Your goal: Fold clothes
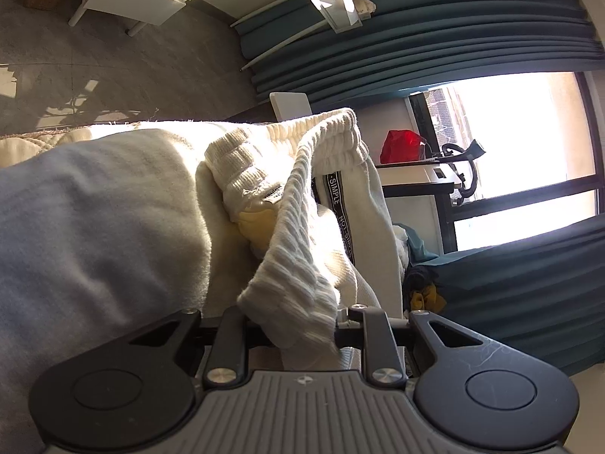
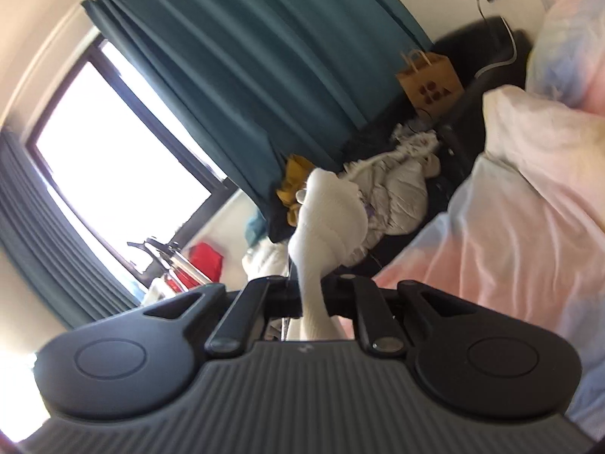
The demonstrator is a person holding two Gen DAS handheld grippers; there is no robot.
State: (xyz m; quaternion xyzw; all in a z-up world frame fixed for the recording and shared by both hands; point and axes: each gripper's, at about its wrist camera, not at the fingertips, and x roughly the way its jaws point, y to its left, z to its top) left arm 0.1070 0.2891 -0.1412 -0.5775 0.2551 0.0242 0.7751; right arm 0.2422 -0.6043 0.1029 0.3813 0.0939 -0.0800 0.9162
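A cream-white sweatshirt (image 1: 113, 204) with ribbed hem and cuffs hangs lifted in front of the left wrist camera. My left gripper (image 1: 298, 325) is shut on a ribbed edge (image 1: 302, 265) of it, and the fingertips are hidden by the cloth. A black neck tape reading "SIMPLE" (image 1: 334, 193) shows inside. In the right wrist view my right gripper (image 2: 312, 295) is shut on a white fold of the same sweatshirt (image 2: 329, 219), held up above the bed.
A bed with pink and blue bedding (image 2: 510, 227) lies to the right. Teal curtains (image 2: 245, 75) and a bright window (image 1: 529, 132) stand behind. A heap of clothes (image 2: 397, 189), a brown paper bag (image 2: 427, 79) and a red bag (image 1: 402, 147) lie by the wall.
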